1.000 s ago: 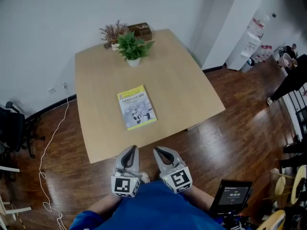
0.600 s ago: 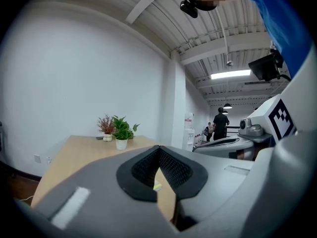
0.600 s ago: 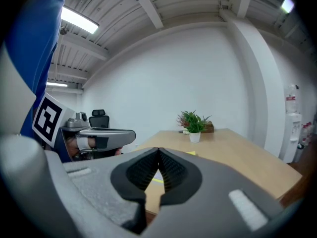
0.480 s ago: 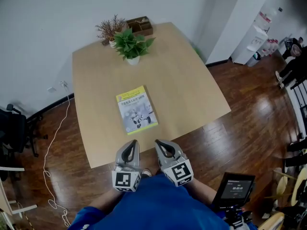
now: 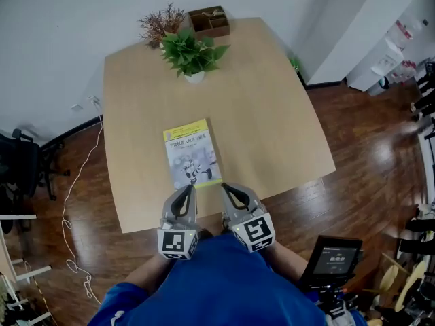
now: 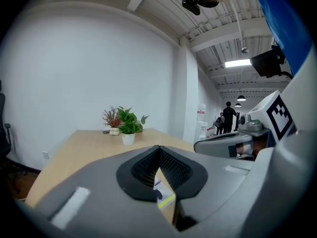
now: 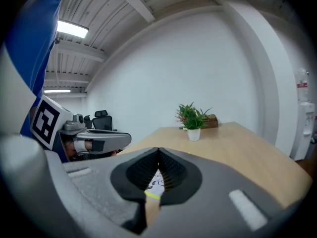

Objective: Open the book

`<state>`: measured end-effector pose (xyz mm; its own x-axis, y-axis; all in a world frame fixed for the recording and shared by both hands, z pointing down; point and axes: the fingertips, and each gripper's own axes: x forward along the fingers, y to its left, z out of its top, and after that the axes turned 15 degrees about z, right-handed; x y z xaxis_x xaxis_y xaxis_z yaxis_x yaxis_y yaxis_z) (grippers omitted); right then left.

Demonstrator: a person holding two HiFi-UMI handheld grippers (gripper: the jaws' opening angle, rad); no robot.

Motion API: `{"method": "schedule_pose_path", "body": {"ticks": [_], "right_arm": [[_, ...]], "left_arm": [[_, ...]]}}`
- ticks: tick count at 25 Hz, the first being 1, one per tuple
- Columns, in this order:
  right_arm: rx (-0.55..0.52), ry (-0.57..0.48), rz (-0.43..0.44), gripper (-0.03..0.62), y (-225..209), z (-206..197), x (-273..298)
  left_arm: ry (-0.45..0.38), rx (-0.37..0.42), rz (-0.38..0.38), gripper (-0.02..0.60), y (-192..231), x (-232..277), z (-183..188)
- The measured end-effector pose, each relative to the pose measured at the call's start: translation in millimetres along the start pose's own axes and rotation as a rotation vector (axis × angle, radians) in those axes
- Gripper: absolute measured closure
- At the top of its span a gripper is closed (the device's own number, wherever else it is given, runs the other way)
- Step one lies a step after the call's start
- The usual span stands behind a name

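Observation:
A closed book (image 5: 189,153) with a yellow-green and white cover lies flat on the wooden table (image 5: 272,114), close to its near edge. My left gripper (image 5: 187,190) and right gripper (image 5: 226,187) are side by side at that near edge, just short of the book, both shut with nothing between the jaws. Through the narrow gap under each gripper's touching tips a sliver of the book (image 6: 163,196) (image 7: 155,184) shows. In the left gripper view, the right gripper's body (image 6: 233,140) appears to the right.
A potted green plant (image 5: 192,54), a dried-flower pot (image 5: 158,26) and a small wooden box (image 5: 209,20) stand at the table's far end. A black chair (image 5: 20,172) and a white cable (image 5: 78,209) are at the left. A screen on a stand (image 5: 331,262) is at the lower right.
The view has shifted toward the table. Both grippers now reach the table's near edge, close to the book. They stay shut.

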<state>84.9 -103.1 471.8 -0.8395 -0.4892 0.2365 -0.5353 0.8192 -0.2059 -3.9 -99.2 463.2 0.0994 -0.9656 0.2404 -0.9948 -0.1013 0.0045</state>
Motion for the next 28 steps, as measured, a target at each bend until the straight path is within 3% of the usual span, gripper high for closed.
{"method": "schedule_pose_path", "body": {"ticks": [14,23,28], "right_arm": [[0.138,0.081,0.092,0.591,-75,-43,28],[0.268,0.153,0.082,0.591,-99,-82,49],[0.350,0.224,0.126,0.591,-97,-108,65]], "left_arm": [[0.125,0.048,0.097,0.575,-14,65,-30],[0.217,0.065,0.060,0.575,-14,85,-67],[0.241,0.080,0.038,0.575,-11,94,-76]]}}
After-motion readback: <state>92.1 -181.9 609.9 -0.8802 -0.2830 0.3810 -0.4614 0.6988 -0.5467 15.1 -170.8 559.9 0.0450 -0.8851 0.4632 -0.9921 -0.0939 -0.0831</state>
